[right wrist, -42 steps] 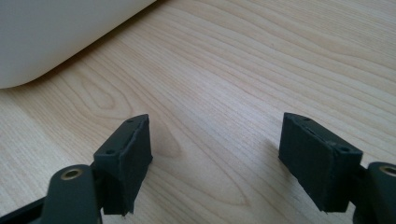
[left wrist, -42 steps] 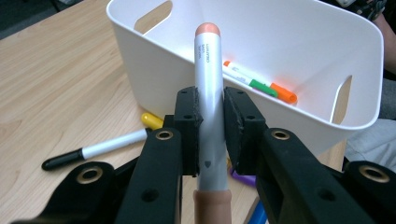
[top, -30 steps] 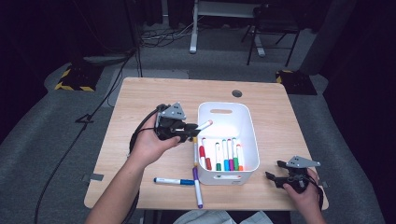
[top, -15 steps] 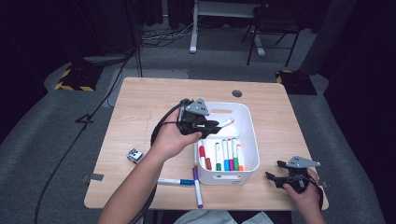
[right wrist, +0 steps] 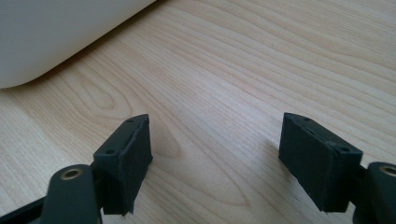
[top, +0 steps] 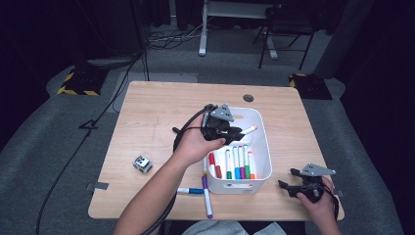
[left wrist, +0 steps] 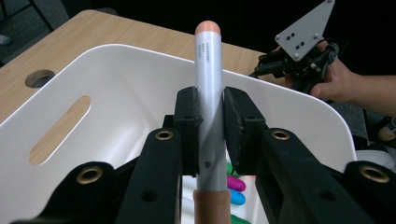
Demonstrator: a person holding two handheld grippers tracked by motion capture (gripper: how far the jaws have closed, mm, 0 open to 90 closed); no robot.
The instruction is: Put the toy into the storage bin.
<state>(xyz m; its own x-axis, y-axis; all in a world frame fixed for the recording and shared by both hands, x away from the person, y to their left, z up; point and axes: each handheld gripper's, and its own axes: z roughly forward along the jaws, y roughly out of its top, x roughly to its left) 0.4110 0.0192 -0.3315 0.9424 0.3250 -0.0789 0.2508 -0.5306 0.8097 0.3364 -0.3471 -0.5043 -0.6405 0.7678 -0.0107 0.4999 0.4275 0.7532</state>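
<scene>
left gripper [left wrist: 211, 126] jaws clenched on a silver marker [left wrist: 208, 93] with a peach cap; right gripper [right wrist: 215, 158] jaws released.

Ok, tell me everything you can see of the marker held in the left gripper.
The marker has a smooth silver-grey barrel, plastic by its look, with small dark print near the top and a peach-orange cap at the far end; a matching peach section shows at the near end. The left gripper is shut on its barrel, one black pad pressing each side. It hangs over the white bin, above the markers lying inside, its capped end pointing toward the bin's right wall in the high view. Nothing else touches it.
</scene>
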